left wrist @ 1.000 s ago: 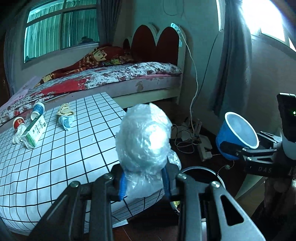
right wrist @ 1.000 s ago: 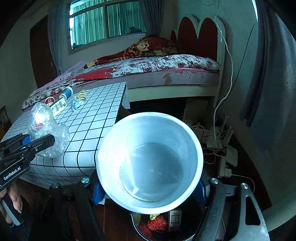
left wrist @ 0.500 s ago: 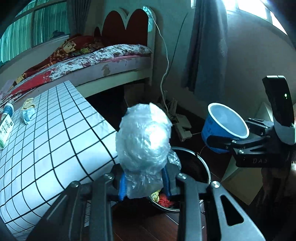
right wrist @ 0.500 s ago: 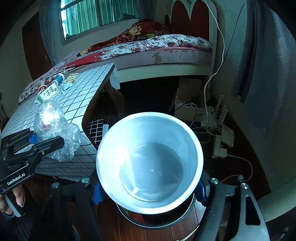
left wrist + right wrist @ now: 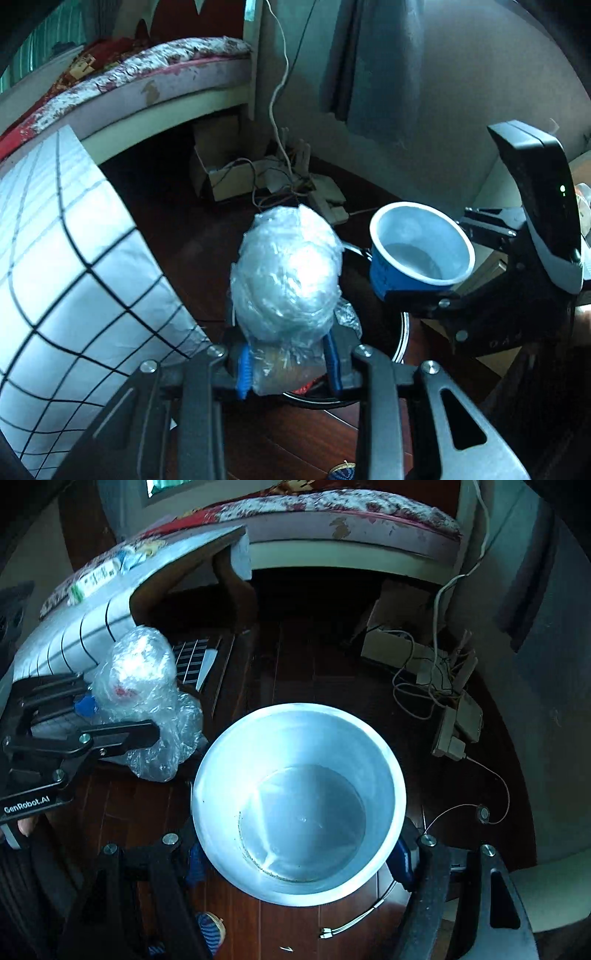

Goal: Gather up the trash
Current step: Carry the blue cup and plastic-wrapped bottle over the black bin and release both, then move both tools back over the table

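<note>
A crumpled ball of clear plastic wrap point(image 5: 284, 280) stands up between the blue pads of my left gripper point(image 5: 288, 369), which is shut on its lower end. Beneath it lies a dark round trash bin point(image 5: 402, 343) with a metal rim, mostly hidden by the plastic. To the right, the right gripper holds a blue paper cup point(image 5: 421, 251), white and empty inside. In the right wrist view that cup point(image 5: 299, 801) fills the middle, with my right gripper point(image 5: 299, 864) shut on its sides. The left gripper point(image 5: 92, 709) with the plastic wrap point(image 5: 144, 694) is at the left.
A table under a white grid-pattern cloth point(image 5: 74, 277) stands at the left, with a carton point(image 5: 96, 579) on it. A power strip with tangled cables point(image 5: 443, 686) and a cardboard box point(image 5: 221, 173) lie on the dark wood floor. A bed point(image 5: 166, 74) stands behind.
Both grippers have sunk and tipped downward, away from the tabletop toward the floor. The bin now lies under the plastic, and the cup has come closer to it. Both grips are unchanged.
</note>
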Motion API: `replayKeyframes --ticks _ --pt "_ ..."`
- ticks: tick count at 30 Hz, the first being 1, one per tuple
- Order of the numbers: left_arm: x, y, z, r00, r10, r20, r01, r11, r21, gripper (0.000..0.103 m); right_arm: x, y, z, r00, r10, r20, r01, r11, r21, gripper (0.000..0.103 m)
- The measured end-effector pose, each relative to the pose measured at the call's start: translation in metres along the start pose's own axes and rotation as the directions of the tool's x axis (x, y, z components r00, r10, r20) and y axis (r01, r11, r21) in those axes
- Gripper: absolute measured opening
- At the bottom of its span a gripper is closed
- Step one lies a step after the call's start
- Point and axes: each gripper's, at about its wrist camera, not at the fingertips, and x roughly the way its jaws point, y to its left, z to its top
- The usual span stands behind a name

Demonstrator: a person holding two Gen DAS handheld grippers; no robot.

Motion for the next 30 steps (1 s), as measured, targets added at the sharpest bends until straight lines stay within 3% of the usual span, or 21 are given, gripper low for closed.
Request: replayKeyframes --ticks 2,4,5,6,7,10,19,30 --pt "0.010 0.000 0.001 1.000 -0.016 -0.026 0.016 1.000 -0.001 0.033 0.008 -0.001 0.000 1.000 0.010 -0.020 -0.010 1.000 -0.014 0.077" --pt "0.022 0.001 0.001 0.997 -0.054 -0.056 0.053 0.998 -0.020 0.042 0.020 -0.002 0.000 0.998 -0.016 -0.054 0.014 0.999 -0.029 0.079" --pt "0.027 0.001 0.000 0.996 -0.047 -0.070 0.044 0.998 -0.035 0.049 0.028 -0.004 -0.001 0.996 -0.050 -0.075 0.047 0.998 -0.043 0.097" --pt "0.031 0.001 -0.001 0.997 -0.029 -0.077 0.026 0.999 -0.046 0.072 0.034 -0.006 -0.003 0.992 -0.079 -0.100 0.074 0.996 -0.049 0.102" --pt "0.031 0.001 -0.002 0.998 -0.011 -0.069 0.007 0.998 -0.055 0.086 0.040 -0.007 -0.006 0.987 -0.101 -0.127 0.096 0.994 -0.046 0.102" --pt "0.031 0.000 -0.007 0.996 0.056 -0.069 -0.061 0.995 -0.079 0.098 0.047 -0.018 -0.012 0.975 -0.128 -0.181 0.126 0.992 -0.021 0.102" --pt "0.021 0.003 -0.010 0.991 0.127 -0.038 -0.129 0.988 -0.082 0.099 0.036 -0.026 -0.017 0.971 -0.160 -0.178 0.165 0.986 0.009 0.102" --pt "-0.010 0.005 -0.008 0.984 0.176 0.017 -0.173 0.979 -0.109 0.099 0.006 -0.022 -0.007 0.985 -0.155 -0.078 0.161 0.983 0.090 0.102"
